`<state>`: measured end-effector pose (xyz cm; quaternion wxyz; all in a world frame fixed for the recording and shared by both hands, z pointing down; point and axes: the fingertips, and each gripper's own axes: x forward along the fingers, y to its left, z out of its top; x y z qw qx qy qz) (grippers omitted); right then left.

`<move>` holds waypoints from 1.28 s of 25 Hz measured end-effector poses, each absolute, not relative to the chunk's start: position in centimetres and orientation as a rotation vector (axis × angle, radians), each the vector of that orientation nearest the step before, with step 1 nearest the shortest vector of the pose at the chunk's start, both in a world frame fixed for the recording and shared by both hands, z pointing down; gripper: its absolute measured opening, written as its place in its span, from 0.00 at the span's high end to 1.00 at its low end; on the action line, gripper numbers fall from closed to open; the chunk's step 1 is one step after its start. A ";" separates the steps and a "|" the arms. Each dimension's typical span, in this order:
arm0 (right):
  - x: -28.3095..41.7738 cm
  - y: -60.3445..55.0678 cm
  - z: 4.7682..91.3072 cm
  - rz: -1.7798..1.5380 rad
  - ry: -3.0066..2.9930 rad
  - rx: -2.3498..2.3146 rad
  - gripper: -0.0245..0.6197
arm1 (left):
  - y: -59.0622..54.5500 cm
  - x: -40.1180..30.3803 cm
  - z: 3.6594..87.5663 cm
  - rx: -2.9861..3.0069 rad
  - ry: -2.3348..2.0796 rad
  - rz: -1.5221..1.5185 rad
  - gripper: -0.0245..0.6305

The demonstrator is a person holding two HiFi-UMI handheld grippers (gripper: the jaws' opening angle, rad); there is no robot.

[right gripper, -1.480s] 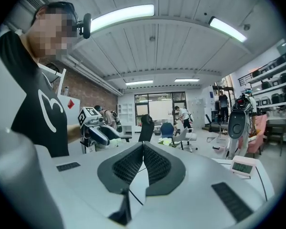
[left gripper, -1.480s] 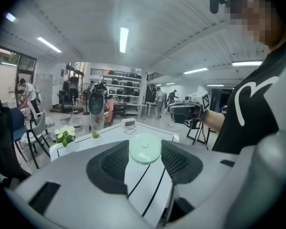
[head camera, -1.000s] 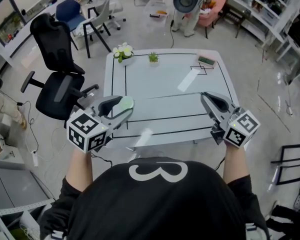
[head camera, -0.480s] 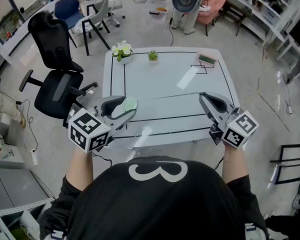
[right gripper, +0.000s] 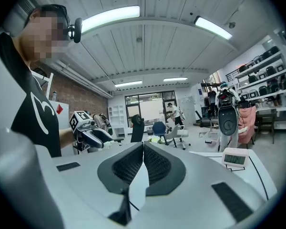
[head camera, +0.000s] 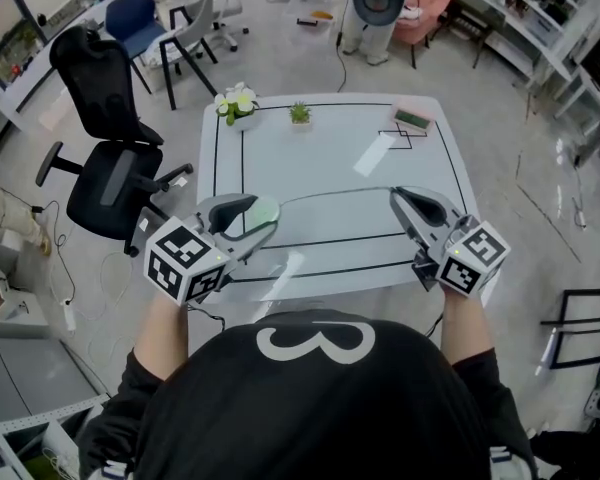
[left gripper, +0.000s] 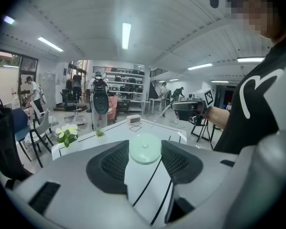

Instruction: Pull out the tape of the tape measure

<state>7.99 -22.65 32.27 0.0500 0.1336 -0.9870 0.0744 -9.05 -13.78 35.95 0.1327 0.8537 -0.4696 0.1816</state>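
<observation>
- The left claw (head camera: 252, 220) hangs over the near left part of the white surface (head camera: 330, 153). It is clenched on the tape measure (head camera: 261, 211), a pale green round case.
- In the left gripper view, that case sits at the tips of the two ribbed pads and touches both.
- From the case, the tape (head camera: 335, 192) runs to the right as a thin pale line. It makes a slight arc above the surface.
- The right claw (head camera: 398, 196) meets the far end of the tape, well apart from the case. Its jaws are pressed together on that end.
- Only the head view shows the whole span of tape between the two claws. It also shows the flower pot (head camera: 236, 103), small plant (head camera: 299, 114) and clock (head camera: 412, 120) along the far edge of the surface.
- The left gripper view alone shows the flat face of the case with its centre button. The right claw is beyond it, with the tape rising toward that claw.
- The right gripper view shows its pads closed tip to tip. The pinched tape is too thin to make out there, and the left claw appears off to the left.
</observation>
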 end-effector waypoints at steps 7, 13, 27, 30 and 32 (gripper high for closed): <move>8.2 -24.9 34.2 0.191 -2.953 0.421 0.94 | -16.3 -8.9 37.7 2.442 -1.413 0.677 0.64; 8.4 -27.7 37.9 0.118 -2.824 0.483 0.94 | -18.3 -8.0 40.6 2.394 -1.405 0.761 0.64; 10.8 -32.4 48.8 0.188 -2.602 0.607 0.94 | -23.5 -5.7 50.5 2.259 -1.377 0.796 0.64; 10.7 -32.5 51.0 0.195 -2.560 0.585 0.94 | -23.6 -5.8 52.8 2.249 -1.374 0.844 0.64; 10.5 -32.5 52.2 0.199 -2.533 0.573 0.94 | -23.7 -6.0 54.0 2.242 -1.372 0.876 0.64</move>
